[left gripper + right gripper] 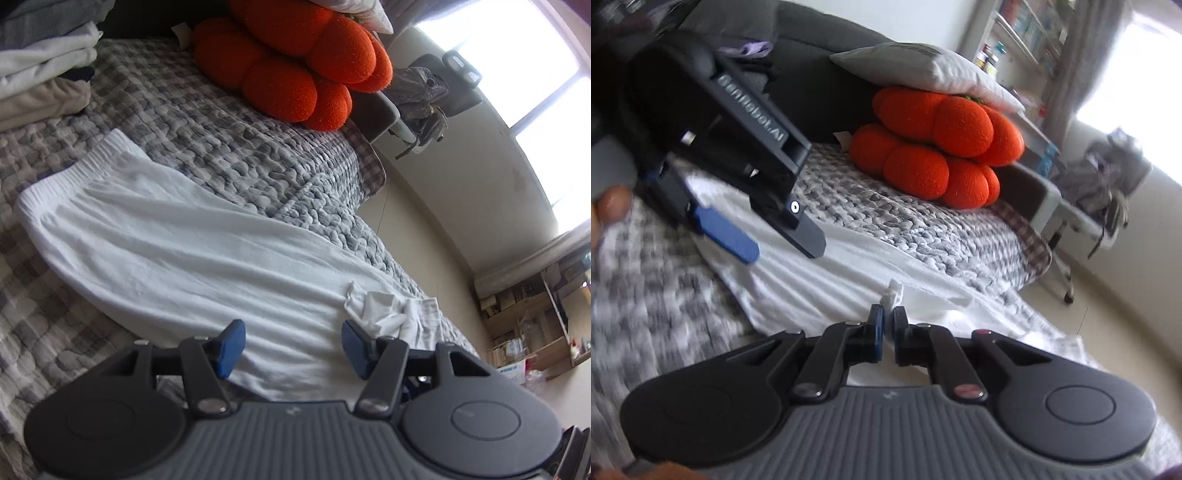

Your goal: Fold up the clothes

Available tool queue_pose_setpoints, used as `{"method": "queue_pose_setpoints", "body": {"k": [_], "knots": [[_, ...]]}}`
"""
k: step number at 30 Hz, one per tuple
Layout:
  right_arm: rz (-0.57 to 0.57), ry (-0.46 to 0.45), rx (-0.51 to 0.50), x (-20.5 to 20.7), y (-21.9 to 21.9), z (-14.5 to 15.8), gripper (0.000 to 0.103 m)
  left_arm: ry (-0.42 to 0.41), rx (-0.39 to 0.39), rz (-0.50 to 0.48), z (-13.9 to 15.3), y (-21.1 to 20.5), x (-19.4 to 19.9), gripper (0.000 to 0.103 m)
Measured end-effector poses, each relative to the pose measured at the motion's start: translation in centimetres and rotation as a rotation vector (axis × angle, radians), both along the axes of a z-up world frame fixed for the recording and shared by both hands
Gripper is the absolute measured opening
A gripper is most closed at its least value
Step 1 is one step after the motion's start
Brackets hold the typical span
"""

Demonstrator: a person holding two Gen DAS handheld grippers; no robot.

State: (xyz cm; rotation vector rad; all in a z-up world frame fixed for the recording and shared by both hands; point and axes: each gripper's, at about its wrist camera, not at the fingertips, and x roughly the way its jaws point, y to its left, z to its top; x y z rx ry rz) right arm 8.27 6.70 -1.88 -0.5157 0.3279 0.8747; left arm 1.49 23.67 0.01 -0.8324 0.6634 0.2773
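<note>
White garment (192, 251) flat on quilt (207, 122); left tongs (291, 347) wide open, empty; right tongs (885, 334) pinching garment edge

l gripper (290, 345) jaws wide, r gripper (886, 325) jaws pinched closed

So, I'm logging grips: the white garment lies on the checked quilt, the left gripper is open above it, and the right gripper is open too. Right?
Not quite. In the right wrist view the right gripper is shut, pinching a bit of the white garment. The rest holds: the garment lies on the checked quilt and the left gripper is open above it.
</note>
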Motion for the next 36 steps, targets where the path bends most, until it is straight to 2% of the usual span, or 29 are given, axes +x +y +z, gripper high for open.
{"method": "queue_pose_setpoints", "body": {"k": [4,8,13,15,16,20,23,25,30,34,36], "knots": [[-0.058,0.067,0.058,0.5,0.6,0.1,0.005,-0.015,-0.068,0.036,-0.1,1.4,-0.6,0.059],[-0.152,0.218,0.232,2.7,0.7,2.0,0.005,-0.064,-0.169,0.117,0.1,3.9,-2.2,0.059],[-0.302,0.268,0.492,5.2,1.2,5.9,0.005,-0.118,-0.273,0.285,0.2,8.5,-5.7,0.059],[-0.247,0.288,0.527,4.9,2.7,6.2,0.005,-0.135,-0.319,0.360,0.0,10.4,-7.2,0.059],[-0.217,0.296,0.539,4.6,3.6,6.3,0.005,-0.144,-0.343,0.391,-0.2,11.3,-7.9,0.059],[-0.043,0.273,0.413,1.0,9.3,4.8,0.005,-0.168,-0.426,0.430,-1.0,12.9,-9.0,0.059],[0.024,0.256,0.265,-1.0,13.3,2.6,0.005,-0.163,-0.455,0.438,-1.4,13.3,-9.2,0.059],[0.037,0.279,0.208,-1.1,14.5,1.8,0.005,-0.166,-0.472,0.444,-1.7,13.4,-9.5,0.059],[-0.001,0.303,0.260,0.6,14.0,3.1,0.005,-0.179,-0.483,0.448,-1.6,13.8,-9.9,0.059],[-0.096,0.286,0.479,1.9,11.9,6.9,0.005,-0.181,-0.484,0.464,-1.6,14.0,-10.3,0.059],[-0.088,0.235,0.504,1.4,11.7,7.9,0.005,-0.180,-0.482,0.475,-1.6,14.1,-10.5,0.059]]}}
